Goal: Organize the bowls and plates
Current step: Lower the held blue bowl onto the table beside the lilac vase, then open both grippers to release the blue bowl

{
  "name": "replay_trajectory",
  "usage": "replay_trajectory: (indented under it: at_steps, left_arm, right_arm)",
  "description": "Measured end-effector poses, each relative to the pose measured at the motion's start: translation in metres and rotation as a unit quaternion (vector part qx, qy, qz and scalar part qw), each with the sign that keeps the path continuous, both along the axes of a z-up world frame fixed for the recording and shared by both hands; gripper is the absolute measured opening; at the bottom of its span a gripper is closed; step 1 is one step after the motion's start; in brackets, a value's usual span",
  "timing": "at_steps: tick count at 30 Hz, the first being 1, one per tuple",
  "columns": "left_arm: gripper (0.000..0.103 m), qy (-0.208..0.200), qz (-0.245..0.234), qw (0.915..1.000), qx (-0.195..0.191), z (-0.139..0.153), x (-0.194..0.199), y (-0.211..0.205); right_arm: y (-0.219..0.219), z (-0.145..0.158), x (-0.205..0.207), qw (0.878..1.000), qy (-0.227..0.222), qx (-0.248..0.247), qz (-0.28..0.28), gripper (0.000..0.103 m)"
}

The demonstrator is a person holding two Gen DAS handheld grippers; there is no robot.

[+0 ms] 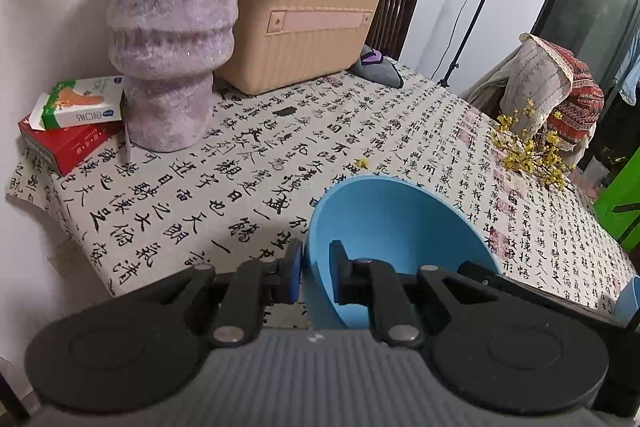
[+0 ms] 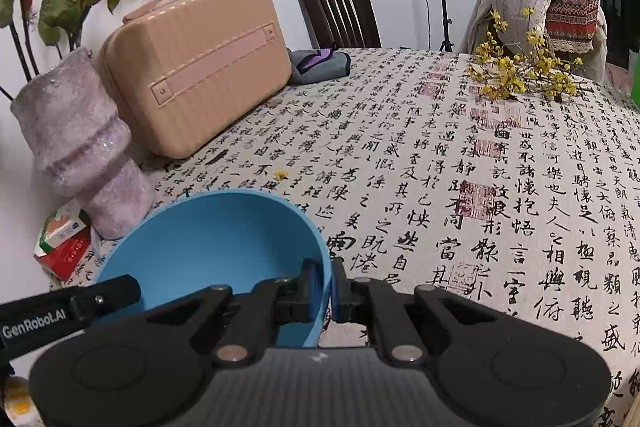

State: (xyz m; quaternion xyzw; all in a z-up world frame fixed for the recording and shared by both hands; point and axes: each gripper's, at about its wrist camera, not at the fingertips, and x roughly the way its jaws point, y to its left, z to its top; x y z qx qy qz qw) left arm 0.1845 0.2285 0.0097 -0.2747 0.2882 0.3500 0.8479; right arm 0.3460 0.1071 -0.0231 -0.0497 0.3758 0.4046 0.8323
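A light blue bowl [image 1: 392, 223] hangs tilted over the calligraphy tablecloth [image 1: 224, 187]. My left gripper [image 1: 316, 259] is shut on its left rim, one finger outside the wall and one inside. In the right wrist view the blue bowl [image 2: 216, 239] looks like the same one. My right gripper [image 2: 325, 277] is shut on its right rim. The left gripper's black body [image 2: 80, 303] reaches in at the opposite rim. I cannot tell whether the bowl's base touches the cloth.
A tall purple vase [image 1: 172, 39] and a peach case [image 1: 308, 15] stand at the back left. Boxes [image 1: 76, 123] lie beside the vase. Yellow flower sprigs [image 2: 520, 75] lie at the far right. A sliver of something blue [image 1: 630, 297] shows at the right edge.
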Motion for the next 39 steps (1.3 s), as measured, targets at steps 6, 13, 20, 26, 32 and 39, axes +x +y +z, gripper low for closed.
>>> replay_trajectory:
  at_steps: [6,13,20,26,32,39]
  left_arm:
    - [0.015,0.006,-0.002,1.0000,-0.007,-0.008,0.005,0.003]
    - [0.015,0.010,-0.003,0.9998,-0.014,-0.016,0.010,0.005]
    - [0.015,0.009,-0.005,0.9999,-0.013,-0.019,0.013,0.006]
    - [0.015,0.007,-0.004,0.9998,-0.020,-0.023,0.013,0.007]
    - [0.023,-0.010,-0.005,0.9993,-0.035,-0.023,0.005,0.011]
    - [0.064,-0.047,0.003,0.9988,0.011,-0.005,-0.023,0.007]
  right_arm:
    - [0.003,-0.009,0.004,1.000,0.001,-0.007,-0.002,0.007]
    - [0.004,-0.017,0.008,1.000,0.003,-0.010,-0.004,0.007]
    - [0.003,-0.019,0.009,1.000,-0.005,-0.012,-0.005,0.007]
    - [0.002,-0.019,0.005,1.000,-0.019,-0.011,0.001,0.009]
    - [0.000,-0.014,-0.004,0.998,-0.057,-0.008,0.008,0.021]
    - [-0.035,-0.002,-0.014,0.995,-0.087,0.051,0.016,0.065]
